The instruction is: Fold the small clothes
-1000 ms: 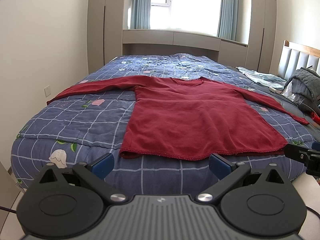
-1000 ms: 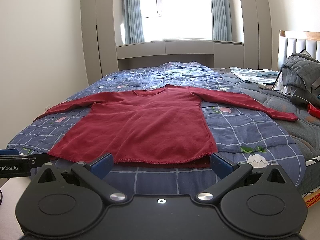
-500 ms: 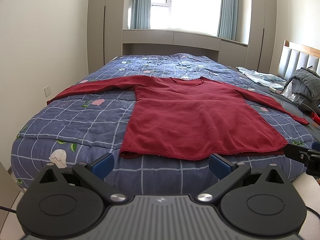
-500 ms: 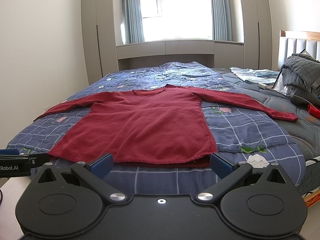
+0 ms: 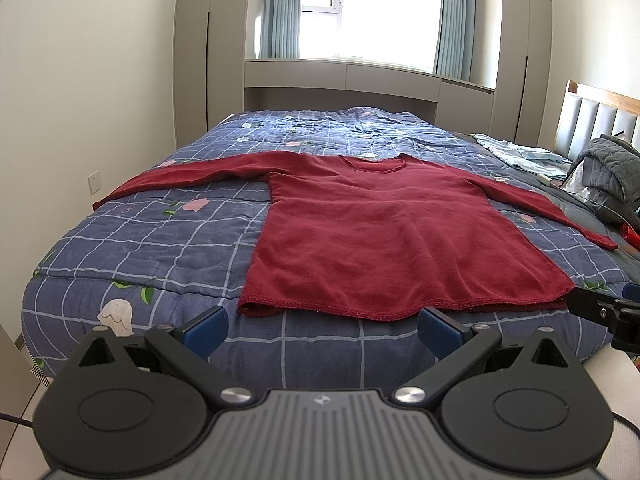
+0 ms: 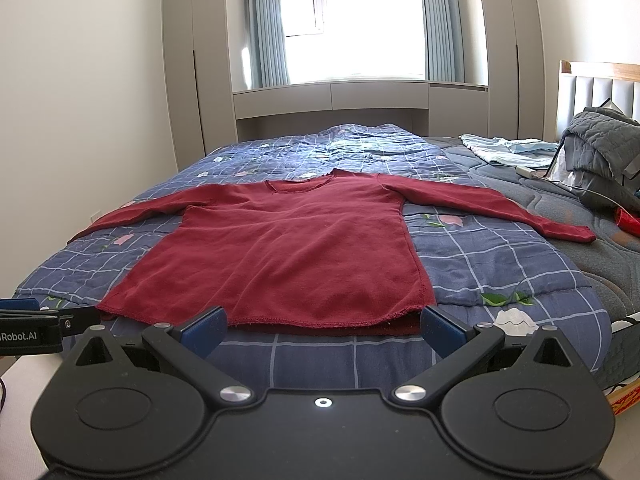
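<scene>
On the bed [image 5: 120, 248], red sweater [image 5: 392, 240] flat.

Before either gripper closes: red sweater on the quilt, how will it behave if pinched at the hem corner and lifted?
Likely floppy: the red sweater lies flat and follows the quilt, so it would drape rather than hold shape. The long spread sleeves would probably trail and drag. The hem appears double-layered, so a shallow pinch may catch only the top layer.
</scene>
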